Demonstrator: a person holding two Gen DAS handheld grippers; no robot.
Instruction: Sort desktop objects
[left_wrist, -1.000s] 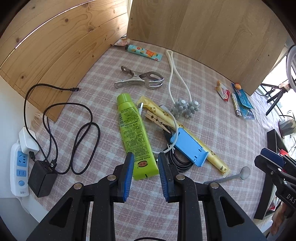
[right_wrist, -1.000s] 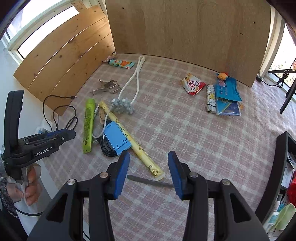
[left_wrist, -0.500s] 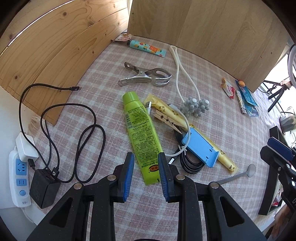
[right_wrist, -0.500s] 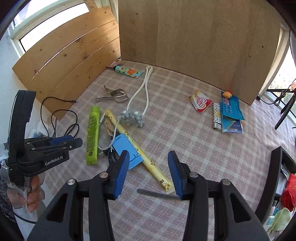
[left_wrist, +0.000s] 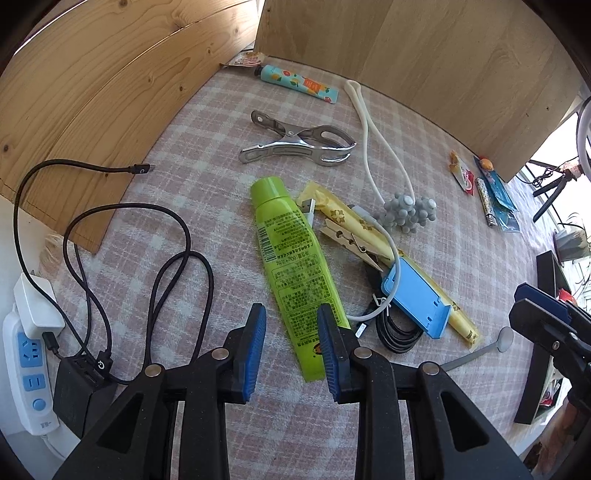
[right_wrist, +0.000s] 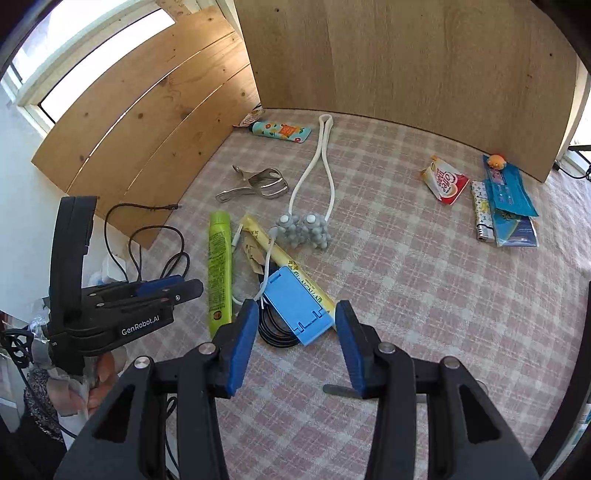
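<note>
Left gripper (left_wrist: 291, 343) fingers parting, empty, the green tube (left_wrist: 293, 266) just ahead, seemingly the target; right gripper (right_wrist: 295, 341) fingers apart, empty, near the blue stand (right_wrist: 297, 308).

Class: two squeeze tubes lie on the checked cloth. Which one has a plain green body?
The long lime-green tube in the middle clutter; the other, the short teal tube by the back boards, carries an orange fruit pattern.

Looks like a home room, makeshift recording setup. Desk (right_wrist: 424, 295) covered with a pink checked cloth, bare wooden boards (right_wrist: 406, 55) propped along the far and left edges as a backdrop. Window (right_wrist: 92, 48) far left, daylight coming in. White power strip (left_wrist: 31, 369) with chargers at near left. Household clutter on top: green tube (left_wrist: 295, 258), metal clip (left_wrist: 299, 146), coffee sachet (right_wrist: 445, 182).
</note>
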